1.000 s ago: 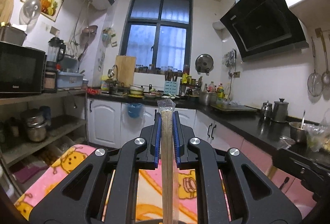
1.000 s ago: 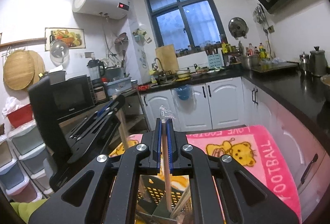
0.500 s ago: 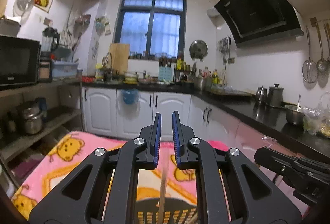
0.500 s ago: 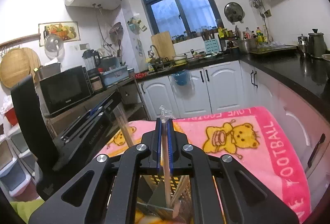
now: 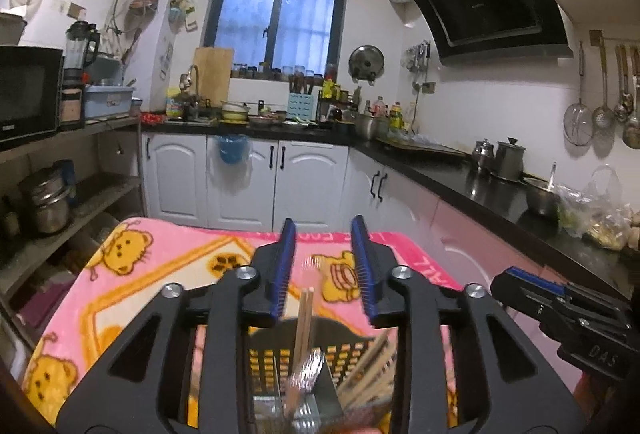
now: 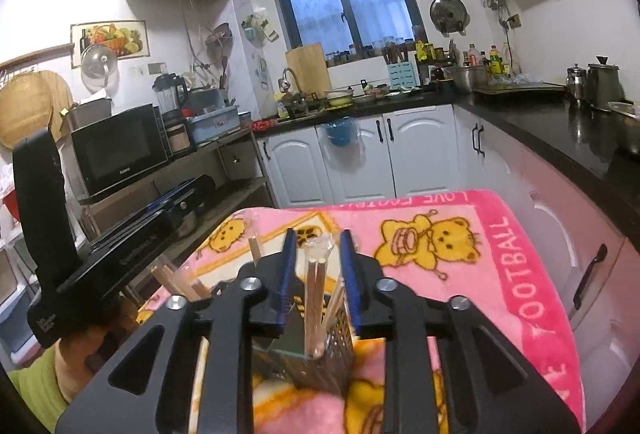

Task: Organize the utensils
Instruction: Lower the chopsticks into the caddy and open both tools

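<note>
A: Pink fleece filled the floor of my left camera's view, a pink blanket (image 5: 168, 266) printed with yellow bears. What did your left claw hold?

B: Nothing. My left gripper (image 5: 324, 270) had its blue-padded jaws opening, and a pair of pale wooden chopsticks in a clear wrapper (image 5: 304, 318) stood between them, touching neither pad. Their lower ends sat in the dark perforated plastic utensil basket (image 5: 344, 354) right under the claw, beside metal cutlery that was too blurred to name.

A: And my other claw showed at the right edge there?

B: Yes, the right gripper (image 5: 560, 310) lay close by, seen from its side.

A: What did the right camera give?

B: My right gripper (image 6: 318, 266) was likewise opening, jaws parted around a second wrapped pair of wooden chopsticks (image 6: 314, 298), which stood loose and nearly upright in the basket (image 6: 340, 338). More sticks (image 6: 176, 282) leaned out to the left, beneath the left gripper's black body (image 6: 120, 254).
</note>
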The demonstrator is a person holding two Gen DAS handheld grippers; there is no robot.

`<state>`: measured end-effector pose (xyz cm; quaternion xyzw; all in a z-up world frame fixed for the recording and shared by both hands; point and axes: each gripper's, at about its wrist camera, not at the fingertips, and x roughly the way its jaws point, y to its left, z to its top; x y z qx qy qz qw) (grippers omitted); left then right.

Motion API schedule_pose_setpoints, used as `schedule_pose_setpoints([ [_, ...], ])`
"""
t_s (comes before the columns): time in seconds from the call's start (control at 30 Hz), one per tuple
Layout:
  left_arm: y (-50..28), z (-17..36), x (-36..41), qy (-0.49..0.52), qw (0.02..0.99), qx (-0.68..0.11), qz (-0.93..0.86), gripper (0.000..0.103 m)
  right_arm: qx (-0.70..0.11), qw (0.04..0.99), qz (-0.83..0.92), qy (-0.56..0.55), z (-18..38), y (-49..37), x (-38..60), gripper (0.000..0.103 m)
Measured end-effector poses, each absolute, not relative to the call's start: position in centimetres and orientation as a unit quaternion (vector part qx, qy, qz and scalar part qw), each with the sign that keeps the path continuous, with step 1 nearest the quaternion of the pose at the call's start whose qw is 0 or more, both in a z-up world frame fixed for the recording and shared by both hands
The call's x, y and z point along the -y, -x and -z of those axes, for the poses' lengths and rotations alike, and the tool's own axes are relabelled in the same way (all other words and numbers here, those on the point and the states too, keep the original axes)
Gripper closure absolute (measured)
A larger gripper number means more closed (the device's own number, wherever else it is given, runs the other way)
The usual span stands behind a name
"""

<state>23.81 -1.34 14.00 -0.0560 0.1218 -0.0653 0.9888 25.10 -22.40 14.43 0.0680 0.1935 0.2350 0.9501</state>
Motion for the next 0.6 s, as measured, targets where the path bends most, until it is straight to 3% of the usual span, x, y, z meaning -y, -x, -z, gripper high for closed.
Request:
schedule_pose_setpoints([
  [0.13,-22.1,-14.0,1.0,0.054,0.988,-0.125,0.076,0.062,-0.192,0.950,-0.237,-0.063,-14.7,-23.9,22.7,0.070],
  [0.2,-21.1,-14.0,1.1,0.042,0.989,-0.115,0.078,0.058,-0.192,0.950,-0.239,-0.056,-14.8,-23.2,22.8,0.062],
  [0.6,-17.6,-12.6,-0.2,0.049,0.981,-0.163,0.089,0.026,-0.204,0.947,-0.246,-0.036,-13.4,-19.4,22.8,0.044],
])
